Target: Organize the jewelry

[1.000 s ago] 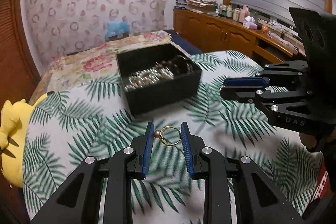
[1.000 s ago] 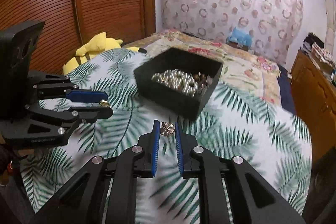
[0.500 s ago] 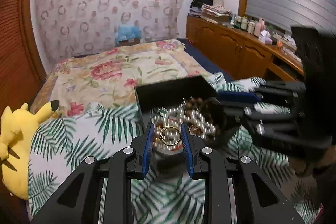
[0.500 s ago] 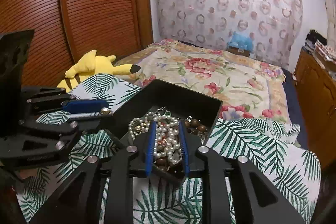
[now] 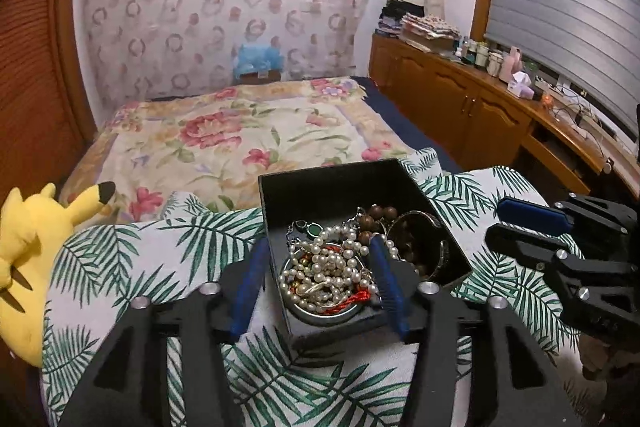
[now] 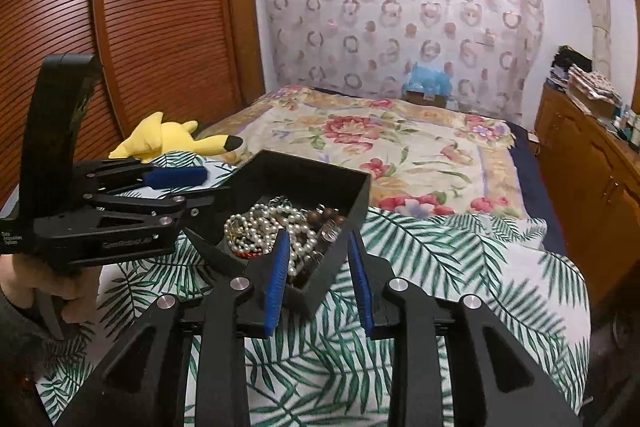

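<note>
While the black jewelry box [image 5: 340, 183] sits on the palm-print cloth [image 5: 168, 247], full of pearl strands [image 5: 328, 267] and wooden beads [image 5: 380, 215], the left gripper [image 5: 316, 287] spreads wide across its near corner, and the right gripper [image 6: 318, 279] likewise stands apart, both holding nothing.

box [image 5: 320, 187]: matt black
pearls [image 5: 328, 263]: glossy
beads [image 5: 380, 213]: brown, wood-like
cloth [image 5: 120, 267]: leaf-printed fabric
wardrobe [image 6: 160, 27]: ribbed wood
</note>
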Demonstrator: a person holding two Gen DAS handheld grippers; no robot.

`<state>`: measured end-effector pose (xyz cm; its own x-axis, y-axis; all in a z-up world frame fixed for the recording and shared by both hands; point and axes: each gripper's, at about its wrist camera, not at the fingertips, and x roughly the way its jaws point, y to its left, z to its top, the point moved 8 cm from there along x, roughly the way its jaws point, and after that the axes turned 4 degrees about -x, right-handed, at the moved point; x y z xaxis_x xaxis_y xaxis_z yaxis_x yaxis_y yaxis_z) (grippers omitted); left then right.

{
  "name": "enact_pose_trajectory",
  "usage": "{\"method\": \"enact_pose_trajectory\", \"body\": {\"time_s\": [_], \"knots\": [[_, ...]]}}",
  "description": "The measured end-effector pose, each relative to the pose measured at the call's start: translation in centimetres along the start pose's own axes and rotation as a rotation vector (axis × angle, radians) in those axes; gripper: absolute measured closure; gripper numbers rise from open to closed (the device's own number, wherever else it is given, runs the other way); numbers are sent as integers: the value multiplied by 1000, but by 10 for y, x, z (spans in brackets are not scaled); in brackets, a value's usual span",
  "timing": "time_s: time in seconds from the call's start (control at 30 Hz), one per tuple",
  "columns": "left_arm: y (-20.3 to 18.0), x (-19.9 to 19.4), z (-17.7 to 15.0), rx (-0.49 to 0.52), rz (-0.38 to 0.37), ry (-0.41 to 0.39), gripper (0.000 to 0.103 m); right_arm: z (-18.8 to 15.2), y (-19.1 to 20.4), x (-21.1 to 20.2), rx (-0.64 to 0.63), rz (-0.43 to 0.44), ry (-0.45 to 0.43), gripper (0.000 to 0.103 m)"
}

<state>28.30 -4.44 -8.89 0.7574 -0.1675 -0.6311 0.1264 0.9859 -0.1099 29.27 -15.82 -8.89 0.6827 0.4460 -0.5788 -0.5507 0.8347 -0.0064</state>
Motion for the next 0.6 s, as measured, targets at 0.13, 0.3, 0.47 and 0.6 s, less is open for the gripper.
{"method": "enact_pose_trajectory", "body": {"time_s": [0.13,0.3,0.47,0.6], "knots": [[0,-15,-6,5,32,-11,38,-4,-1,-16,26,-27,-19,71],[5,-42,-16,-10,60,-35,21,-10,5,-41,59,-61,-56,52],[8,-76,-27,-27,77,-69,9,-18,19,-69,72,-82,-102,22],[4,-102,-38,-28,101,-94,8,-25,28,-91,78,-124,-141,8]]}}
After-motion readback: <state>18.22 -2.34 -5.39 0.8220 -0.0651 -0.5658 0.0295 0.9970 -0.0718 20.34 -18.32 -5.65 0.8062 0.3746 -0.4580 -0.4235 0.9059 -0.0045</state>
